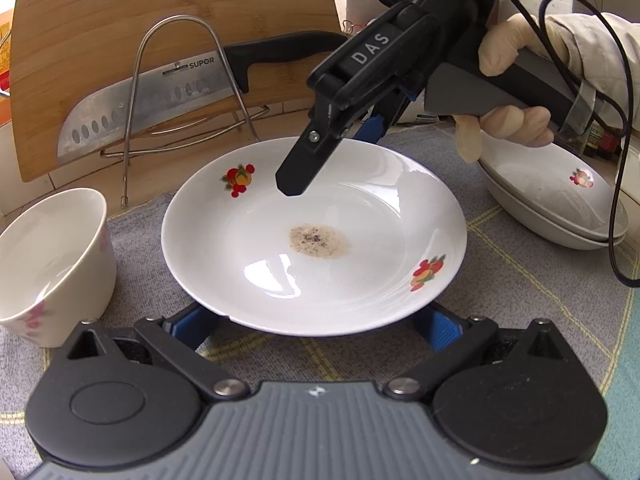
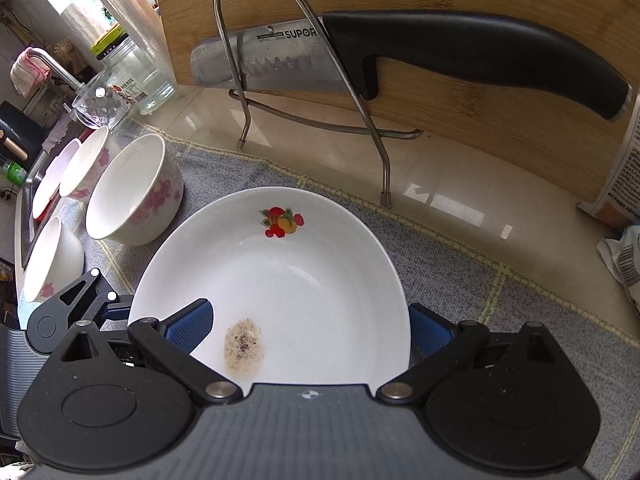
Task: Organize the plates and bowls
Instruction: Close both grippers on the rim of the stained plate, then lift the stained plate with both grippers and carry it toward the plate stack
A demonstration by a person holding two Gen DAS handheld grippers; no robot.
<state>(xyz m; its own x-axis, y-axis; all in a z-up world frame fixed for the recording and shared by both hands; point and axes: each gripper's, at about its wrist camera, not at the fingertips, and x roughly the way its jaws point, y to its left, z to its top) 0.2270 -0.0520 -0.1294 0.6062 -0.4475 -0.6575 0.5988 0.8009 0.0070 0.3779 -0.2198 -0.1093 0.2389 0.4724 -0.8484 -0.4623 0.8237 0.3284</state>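
Note:
A white plate [image 1: 312,240] with fruit prints and a brown stain lies on the grey cloth. My left gripper [image 1: 316,326] is open, its blue pads at the plate's near rim, partly under it. My right gripper [image 1: 340,140] reaches over the plate's far rim; in the right wrist view [image 2: 310,330] it is open, one blue pad over the plate [image 2: 296,280] and the other beyond its rim. White bowls with pink flowers [image 2: 132,188] stand to the left. One bowl [image 1: 52,264] shows at the left wrist view's left. Stacked plates [image 1: 556,200] lie right.
A bamboo cutting board [image 1: 120,20] and a SUPOR knife [image 1: 160,96] rest in a wire rack [image 1: 180,80] behind the plate. Glass jars [image 2: 132,76] and a sink [image 2: 36,184] are at far left. A cable [image 1: 616,160] hangs over the stacked plates.

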